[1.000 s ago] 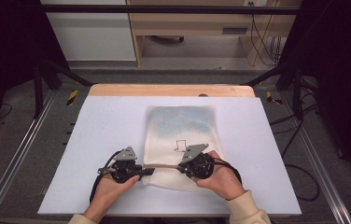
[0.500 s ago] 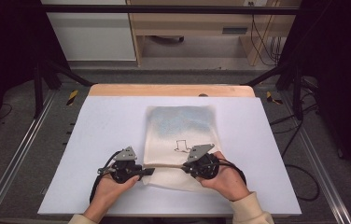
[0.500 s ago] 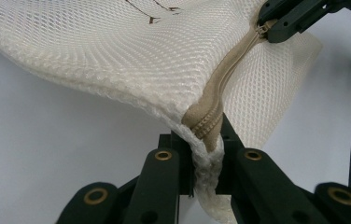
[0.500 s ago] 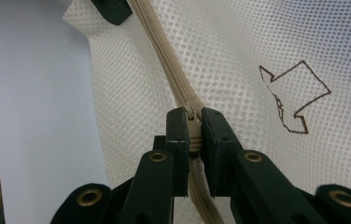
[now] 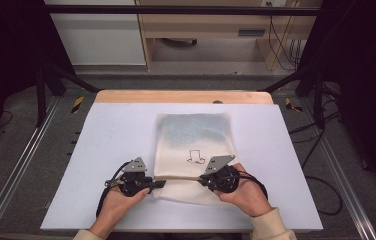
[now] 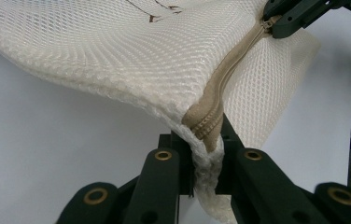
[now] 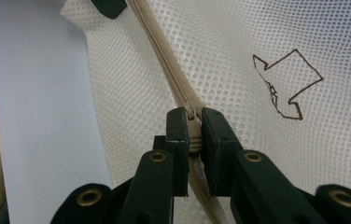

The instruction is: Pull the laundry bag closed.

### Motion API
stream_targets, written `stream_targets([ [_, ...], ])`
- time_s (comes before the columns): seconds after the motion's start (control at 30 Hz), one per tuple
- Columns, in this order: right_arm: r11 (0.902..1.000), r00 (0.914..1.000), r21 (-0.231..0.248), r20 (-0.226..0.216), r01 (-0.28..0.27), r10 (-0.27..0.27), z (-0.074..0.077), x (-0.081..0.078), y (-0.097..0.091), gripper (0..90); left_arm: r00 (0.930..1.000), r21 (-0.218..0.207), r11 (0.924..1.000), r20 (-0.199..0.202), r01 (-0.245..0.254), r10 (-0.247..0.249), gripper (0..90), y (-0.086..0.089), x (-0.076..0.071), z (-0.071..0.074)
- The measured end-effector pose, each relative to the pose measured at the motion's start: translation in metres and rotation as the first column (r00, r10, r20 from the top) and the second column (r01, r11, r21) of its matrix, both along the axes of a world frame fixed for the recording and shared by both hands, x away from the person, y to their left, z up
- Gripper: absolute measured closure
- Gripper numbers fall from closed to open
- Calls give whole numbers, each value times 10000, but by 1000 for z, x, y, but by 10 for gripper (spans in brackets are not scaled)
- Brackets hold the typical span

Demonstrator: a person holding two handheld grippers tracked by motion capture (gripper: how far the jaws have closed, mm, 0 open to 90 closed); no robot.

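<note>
A white mesh bag (image 5: 194, 134) with a brown outline drawing (image 5: 195, 157) lies flat in the middle of the white table (image 5: 101, 140). A beige zipper (image 5: 178, 178) runs across its near end. My left gripper (image 5: 158, 184) is shut on the bag's corner at the zipper's end (image 6: 206, 126). In the left gripper view, the mesh (image 6: 117, 60) rises from the jaws and the right gripper (image 6: 295, 16) shows far along the zipper. My right gripper (image 5: 202, 180) is shut on the zipper pull (image 7: 193, 130), with the drawing (image 7: 285, 84) to its right.
A wooden strip (image 5: 183, 96) edges the far side of the table. Metal rails (image 5: 21, 165) run along both sides over grey floor. A pale cabinet (image 5: 106, 35) and a wooden bench (image 5: 211, 25) stand beyond. Cables (image 5: 326, 185) lie at the right.
My right gripper has edged slightly to the right along the zipper. The left gripper and the bag's corner have stayed put.
</note>
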State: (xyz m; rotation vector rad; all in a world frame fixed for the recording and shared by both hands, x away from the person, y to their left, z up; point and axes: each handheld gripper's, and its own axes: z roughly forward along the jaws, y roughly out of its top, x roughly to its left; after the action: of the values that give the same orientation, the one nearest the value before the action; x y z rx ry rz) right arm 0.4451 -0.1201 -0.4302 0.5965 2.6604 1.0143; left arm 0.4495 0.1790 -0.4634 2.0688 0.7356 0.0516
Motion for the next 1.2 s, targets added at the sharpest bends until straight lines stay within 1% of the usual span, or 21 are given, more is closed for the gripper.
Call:
stream_targets([
  [0.13, 10000, 10000, -42, 10, 58, -58, 0, 0, -2, 821, 10000, 8, 10000, -5, 0, 0, 826, 0, 0, 0],
  [0.23, 9999, 10000, 84, -50, 86, -85, 0, -1, -5, 821, 10000, 9, 10000, -4, 13, -13, 826, 0, 0, 0],
  [0.27, 9999, 9999, -18, -8, 109, -109, 0, -1, -5, 821, 10000, 14, 10000, 1, 31, -31, 826, 0, 0, 0],
  [0.47, 9998, 9998, 26, -78, 201, -201, -2, -1, -10, 821, 10000, 30, 10000, 1, 40, -40, 826, 0, 0, 0],
  [0.5, 9998, 9998, -29, -54, 208, -208, -2, -1, -11, 821, 10000, 16, 10000, -10, 53, -53, 826, 0, 0, 0],
  [0.57, 9997, 9997, 48, -75, 250, -250, -2, -1, -12, 821, 10000, 11, 10000, -12, 55, -55, 826, 0, 0, 0],
  [0.7, 9994, 9994, -6, -64, 343, -343, -2, -1, -15, 821, 10000, 23, 10000, -6, 56, -56, 826, 1, 0, 0],
  [0.73, 9994, 9994, 66, -95, 341, -340, -2, -2, -15, 821, 10000, 20, 10000, -13, 68, -68, 826, 0, 0, 0],
  [0.8, 9994, 9994, 25, -82, 331, -331, -2, -2, -16, 821, 10000, 33, 10000, -10, 77, -77, 826, 0, 0, 0],
  [1.2, 9991, 9991, 118, -129, 413, -411, -3, -4, -22, 821, 10000, 34, 10000, -14, 93, -93, 826, 0, 0, 0],
])
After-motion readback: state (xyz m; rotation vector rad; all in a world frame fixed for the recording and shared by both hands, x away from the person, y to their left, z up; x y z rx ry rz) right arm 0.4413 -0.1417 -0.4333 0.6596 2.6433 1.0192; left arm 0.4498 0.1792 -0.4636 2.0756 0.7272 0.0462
